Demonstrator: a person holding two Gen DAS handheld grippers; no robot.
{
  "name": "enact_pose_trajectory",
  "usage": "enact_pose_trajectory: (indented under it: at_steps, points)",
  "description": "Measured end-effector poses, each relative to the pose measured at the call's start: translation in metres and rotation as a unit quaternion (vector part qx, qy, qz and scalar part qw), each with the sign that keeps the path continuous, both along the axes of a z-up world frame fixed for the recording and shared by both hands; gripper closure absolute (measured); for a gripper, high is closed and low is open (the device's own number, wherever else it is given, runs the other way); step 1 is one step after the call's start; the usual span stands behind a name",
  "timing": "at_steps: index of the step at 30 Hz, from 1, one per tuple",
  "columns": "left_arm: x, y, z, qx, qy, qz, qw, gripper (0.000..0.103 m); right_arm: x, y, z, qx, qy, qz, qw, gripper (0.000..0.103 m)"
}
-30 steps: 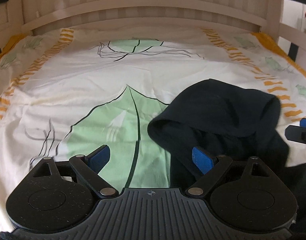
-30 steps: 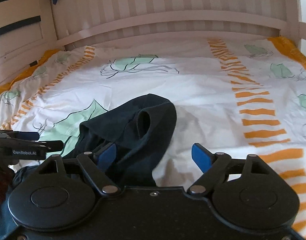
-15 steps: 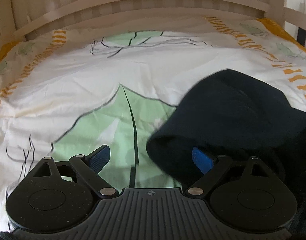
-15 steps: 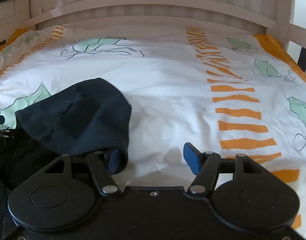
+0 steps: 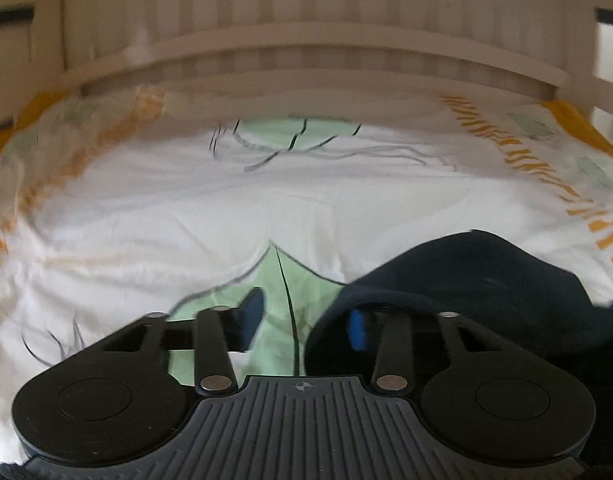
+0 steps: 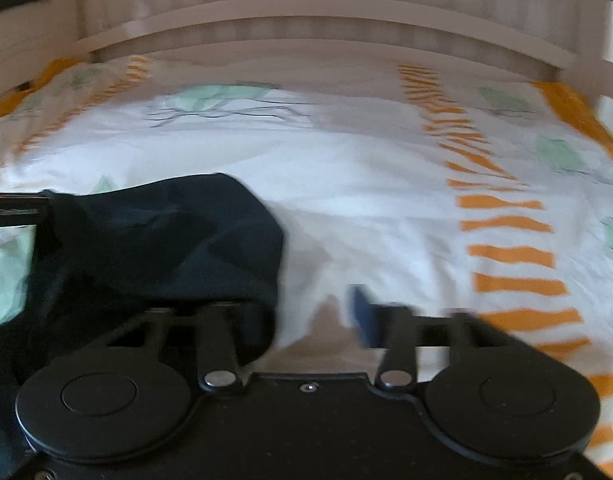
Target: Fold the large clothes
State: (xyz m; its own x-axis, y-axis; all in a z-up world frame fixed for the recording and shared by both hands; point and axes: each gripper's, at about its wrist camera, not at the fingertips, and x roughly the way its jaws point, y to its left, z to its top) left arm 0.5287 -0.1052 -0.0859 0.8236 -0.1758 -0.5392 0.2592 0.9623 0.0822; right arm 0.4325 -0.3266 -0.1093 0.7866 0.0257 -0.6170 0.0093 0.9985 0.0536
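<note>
Dark garment (image 5: 486,280) bunched on leaf-print sheet (image 5: 226,208) (bed rail (image 5: 306,44) behind). Left gripper (image 5: 306,320) and right gripper (image 6: 306,320): jaws just closing, a gap visible between them, cloth edge draped over one finger each, not yet clamped.

1. A bed cover (image 5: 234,216) lay spread over the whole bed, white and lightly creased.
2. A large green leaf print (image 5: 274,280) with a dark midrib sat on the near part of the bed cover, and a second green leaf (image 5: 306,132) lay at its far end.
3. Bands of short orange stripes (image 6: 510,256) ran down the bed cover on its right side, with a fainter band along the left.
4. A pale slatted headboard (image 5: 306,40) stood beyond the far edge of the bed cover, curved rails crossing it.
5. Small green motifs (image 6: 558,156) dotted the bed cover outside the orange stripes.
</note>
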Motion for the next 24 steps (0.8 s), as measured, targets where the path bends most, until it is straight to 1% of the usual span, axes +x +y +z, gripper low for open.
enact_pose_trajectory:
  at_steps: [1,2,3,5,6,7,8,10,12,13,14,15,16,17,18,19,21,22,24]
  points:
    - [-0.007,0.001,0.005,0.006,-0.018,0.002,0.9998,0.069,0.002,0.002,0.002,0.009,0.002,0.016,1.000,0.094]
    - [-0.013,0.004,0.010,0.001,-0.032,0.006,0.9995,0.069,0.004,0.005,0.006,0.009,0.000,0.021,1.000,0.094]
    - [-0.019,0.009,0.016,-0.013,-0.043,0.011,0.9989,0.069,0.003,0.009,0.014,0.000,-0.013,0.024,1.000,0.094]
    - [-0.028,0.018,0.025,-0.036,-0.058,0.021,0.9975,0.069,-0.003,0.014,0.030,-0.005,-0.058,0.042,0.997,0.094]
    - [-0.030,0.021,0.027,-0.040,-0.061,0.020,0.9972,0.069,-0.007,0.013,0.037,0.004,-0.081,0.050,0.995,0.095]
    - [-0.030,0.020,0.026,-0.038,-0.059,0.015,0.9974,0.069,-0.009,0.012,0.040,0.011,-0.093,0.054,0.994,0.095]
    - [-0.028,0.020,0.023,-0.030,-0.053,0.004,0.9981,0.068,-0.010,0.010,0.040,0.011,-0.097,0.054,0.994,0.094]
    - [-0.021,0.018,0.012,-0.006,-0.034,-0.017,0.9993,0.067,-0.005,0.004,0.030,-0.004,-0.084,0.046,0.995,0.094]
    - [-0.015,0.013,-0.005,0.034,-0.008,-0.031,0.9989,0.065,0.001,-0.007,0.011,0.000,-0.049,0.034,0.998,0.092]
    - [-0.012,0.009,-0.014,0.060,0.005,-0.041,0.9973,0.065,0.005,-0.013,0.000,0.002,-0.027,0.029,0.999,0.091]
    - [-0.012,0.009,-0.022,0.079,0.013,-0.050,0.9955,0.062,0.009,-0.017,-0.010,0.007,-0.006,0.031,0.999,0.082]
    - [-0.013,0.008,-0.029,0.101,0.016,-0.057,0.9931,0.057,0.010,-0.020,-0.019,0.011,0.009,0.032,0.999,0.074]
    - [-0.014,0.007,-0.035,0.121,0.020,-0.067,0.9902,0.056,0.009,-0.023,-0.026,0.016,0.017,0.034,0.999,0.072]
    - [-0.017,0.008,-0.038,0.129,0.019,-0.073,0.9887,0.053,0.006,-0.025,-0.028,0.021,0.013,0.033,0.999,0.067]
    - [-0.018,0.011,-0.039,0.134,0.017,-0.078,0.9877,0.049,0.003,-0.028,-0.028,0.027,0.006,0.031,0.999,0.059]
    - [-0.021,0.017,-0.038,0.131,0.015,-0.078,0.9881,0.048,-0.001,-0.032,-0.027,0.036,0.004,0.031,0.999,0.055]
    - [-0.024,0.029,-0.029,0.107,0.017,-0.079,0.9909,0.046,-0.002,-0.037,-0.024,0.046,0.007,0.031,0.998,0.046]
    - [-0.025,0.034,-0.025,0.096,0.021,-0.078,0.9921,0.045,-0.004,-0.040,-0.022,0.049,0.009,0.034,0.998,0.044]
    - [-0.030,0.045,-0.016,0.079,0.029,-0.083,0.9931,0.040,-0.012,-0.046,-0.018,0.058,0.014,0.045,0.997,0.035]
